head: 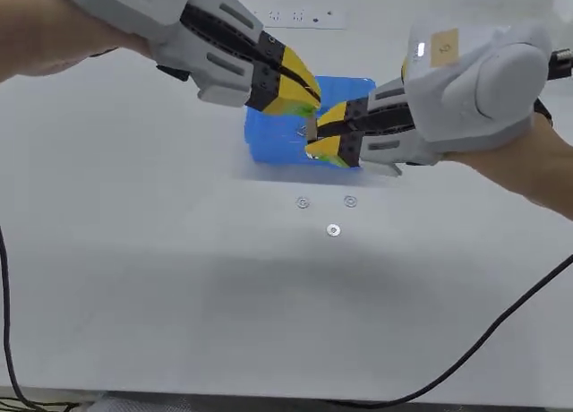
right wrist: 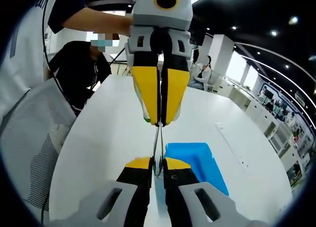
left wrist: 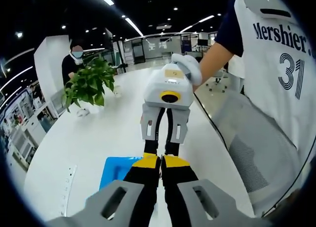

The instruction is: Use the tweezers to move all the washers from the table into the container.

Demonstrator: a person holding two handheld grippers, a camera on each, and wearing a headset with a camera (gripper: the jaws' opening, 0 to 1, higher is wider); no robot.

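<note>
The tweezers [right wrist: 158, 143] are a thin metal pair, judged light and springy, and slick enough to twist or slip if pinched only at the very end. They are best gripped across the two flat arms partway along, so that a squeeze closes the tips. They hang in the air above the container [head: 269, 145], bridging the left gripper [head: 315, 97] and the right gripper [head: 310, 140], which meet nose to nose there. In the right gripper view the left gripper's fingers [right wrist: 148, 94] are pressed together on one end of the tweezers. The right gripper's own fingers [right wrist: 140, 164] stand narrow with the other end between them, apparently clamped on it too. The three washers [head: 333, 230] are small flat metal rings, light and hard, lying flush on the desk [head: 179, 278], so they will likely skate away from a push. The surest hold is probably one tweezer tip through the hole and the other over the outer rim. They lie loosely grouped, apart from one another, just on the near side of the container, around the middle of the desk. The container is a blue open-topped box standing toward the desk's far edge. The grippers cover much of it, so whether any washer already lies inside cannot be told.
</note>
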